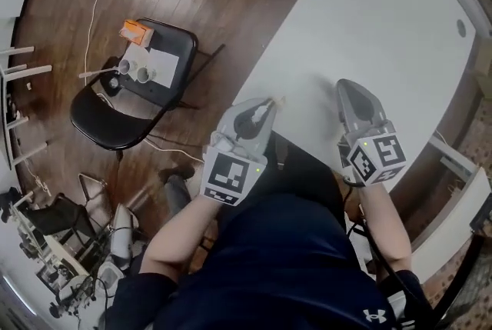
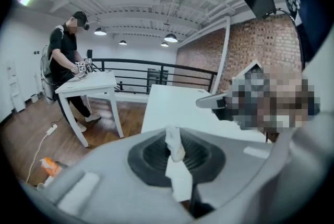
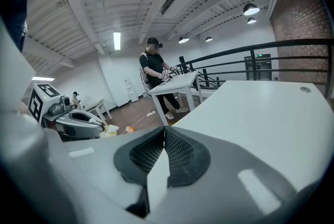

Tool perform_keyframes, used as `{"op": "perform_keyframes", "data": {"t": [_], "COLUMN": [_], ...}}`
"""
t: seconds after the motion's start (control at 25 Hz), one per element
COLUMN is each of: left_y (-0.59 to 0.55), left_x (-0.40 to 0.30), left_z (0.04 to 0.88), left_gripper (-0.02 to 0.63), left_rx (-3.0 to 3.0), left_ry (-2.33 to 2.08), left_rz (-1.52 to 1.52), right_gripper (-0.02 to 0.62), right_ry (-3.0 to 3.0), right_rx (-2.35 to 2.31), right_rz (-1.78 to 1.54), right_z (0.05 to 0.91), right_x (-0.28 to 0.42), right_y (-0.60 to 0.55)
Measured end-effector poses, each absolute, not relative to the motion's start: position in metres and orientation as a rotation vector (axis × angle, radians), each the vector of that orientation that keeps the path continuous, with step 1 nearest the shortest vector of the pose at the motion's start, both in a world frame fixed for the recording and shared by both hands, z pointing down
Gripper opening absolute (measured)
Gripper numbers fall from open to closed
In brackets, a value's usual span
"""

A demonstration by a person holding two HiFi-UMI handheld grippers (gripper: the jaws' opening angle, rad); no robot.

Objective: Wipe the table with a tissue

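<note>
The white table (image 1: 384, 28) stretches away to the upper right. My left gripper (image 1: 269, 104) hovers at its near left edge, shut on a small twisted white tissue (image 2: 175, 147) that pokes out past the fingertips (image 1: 278, 100). The right gripper view also catches that tissue (image 3: 108, 133) at the left gripper's tip, off to the left. My right gripper (image 1: 344, 86) is held over the table's near edge, about a hand's width right of the left one. Its jaws (image 3: 164, 131) meet at the tips with nothing visible between them.
On the wooden floor to the left stands a black folding chair (image 1: 115, 125) carrying cups (image 1: 134, 71), paper and an orange pack (image 1: 135, 32). A white cable (image 1: 96, 5) trails nearby. A person works at another white table (image 2: 86, 84) farther off, by a black railing (image 2: 156, 69).
</note>
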State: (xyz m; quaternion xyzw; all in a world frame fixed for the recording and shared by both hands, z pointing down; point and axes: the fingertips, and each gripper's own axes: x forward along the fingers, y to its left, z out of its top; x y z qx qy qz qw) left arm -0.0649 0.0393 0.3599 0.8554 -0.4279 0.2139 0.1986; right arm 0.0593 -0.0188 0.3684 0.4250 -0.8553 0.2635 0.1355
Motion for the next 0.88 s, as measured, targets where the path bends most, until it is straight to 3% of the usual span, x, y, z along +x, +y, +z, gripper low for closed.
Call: {"op": "perform_keyframes", "data": {"t": [0.36,0.88], "left_y": [0.075,0.08], "left_x": [-0.119,-0.115], "left_z": [0.284,0.225], "left_gripper": [0.018,0.018], "left_rx": [2.324,2.409], "left_ry": [-1.368,-1.383], "left_rz": [0.375,0.207], "right_gripper": [0.011,0.011], "right_ry": [-2.588,-2.675], "right_rx": [1.199,1.269], "right_rz": [0.626,0.412], "right_z": [0.292,0.219], "right_x": [0.029,0.03], "right_y": [0.017,0.034]}}
